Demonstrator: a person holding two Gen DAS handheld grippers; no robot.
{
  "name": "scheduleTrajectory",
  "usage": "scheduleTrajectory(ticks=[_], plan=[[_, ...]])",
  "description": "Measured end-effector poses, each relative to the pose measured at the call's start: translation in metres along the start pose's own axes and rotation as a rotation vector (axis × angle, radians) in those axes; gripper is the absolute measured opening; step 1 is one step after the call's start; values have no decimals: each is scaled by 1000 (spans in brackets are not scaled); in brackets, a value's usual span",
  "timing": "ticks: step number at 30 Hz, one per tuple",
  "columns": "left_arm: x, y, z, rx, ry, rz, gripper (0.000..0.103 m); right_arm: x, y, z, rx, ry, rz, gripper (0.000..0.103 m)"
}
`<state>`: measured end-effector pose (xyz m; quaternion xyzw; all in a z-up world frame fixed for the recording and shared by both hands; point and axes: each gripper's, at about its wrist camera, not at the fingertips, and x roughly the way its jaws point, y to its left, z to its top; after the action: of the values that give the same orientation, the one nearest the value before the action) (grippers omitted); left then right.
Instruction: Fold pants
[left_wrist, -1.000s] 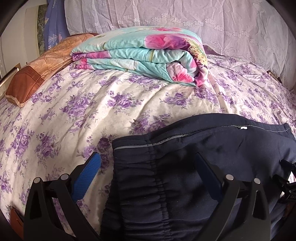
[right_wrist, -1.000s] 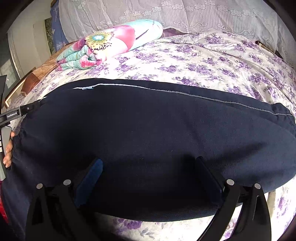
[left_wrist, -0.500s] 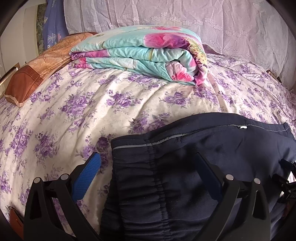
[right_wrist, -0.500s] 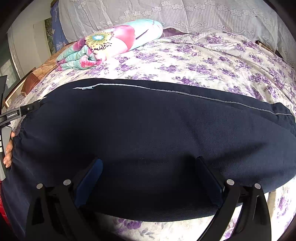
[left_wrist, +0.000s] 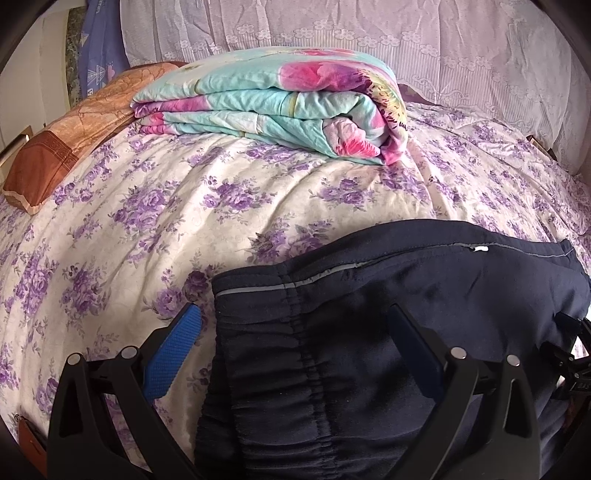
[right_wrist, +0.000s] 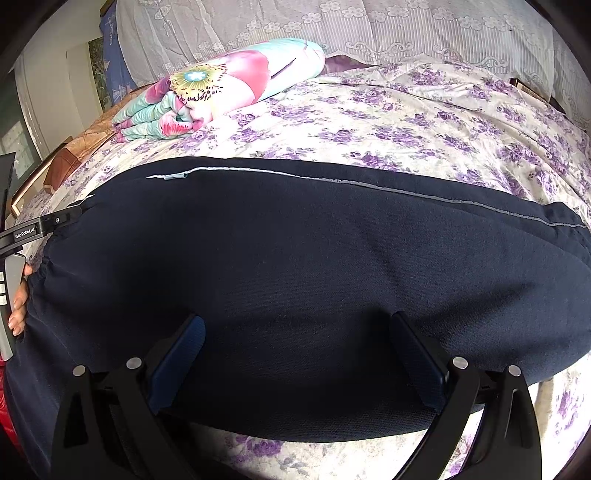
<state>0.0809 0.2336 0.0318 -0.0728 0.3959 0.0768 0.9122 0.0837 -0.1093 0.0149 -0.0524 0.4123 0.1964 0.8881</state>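
Over the last second nothing shifted: both the left hand-held gripper (left_wrist: 295, 339) and right hand-held gripper (right_wrist: 297, 339) stayed spread apart over the navy pants (right_wrist: 295, 258) on the bed (left_wrist: 184, 206), so the fold looked paused.

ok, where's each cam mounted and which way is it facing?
Left wrist: on the left gripper, looking across the pants' waistband end to the folded quilt; open fingers show.
Right wrist: on the right gripper, facing across the pants' leg; open fingers, left gripper and hand at left edge.
Shared: pants, quilt, floral bedspread.
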Motion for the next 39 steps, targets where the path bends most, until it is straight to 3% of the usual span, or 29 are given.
scheduleTrajectory(ticks=[11,17,26,29,31,33,36,39], plan=[[21,21,-3,-124,103,-125,98,2,1,0,-4,3,-4,100],[31,5,1,-62,156,-27,99,-1,-6,1,30,-14,44,100],[25,17,-2,-91,125,-95,99,-13,-39,-1,199,-84,250,100],[19,20,-1,-109,99,-126,99,-38,-48,-1,257,-193,232,100],[9,22,1,-116,56,-143,98,-64,-42,6,188,-315,201,100],[-1,21,2,-104,7,-137,98,-74,-33,17,108,-366,151,100],[-10,14,4,-63,-38,-111,98,-58,-18,46,-75,-303,66,99],[-7,10,4,-36,-24,-119,98,-30,-12,74,-240,-236,19,99]])
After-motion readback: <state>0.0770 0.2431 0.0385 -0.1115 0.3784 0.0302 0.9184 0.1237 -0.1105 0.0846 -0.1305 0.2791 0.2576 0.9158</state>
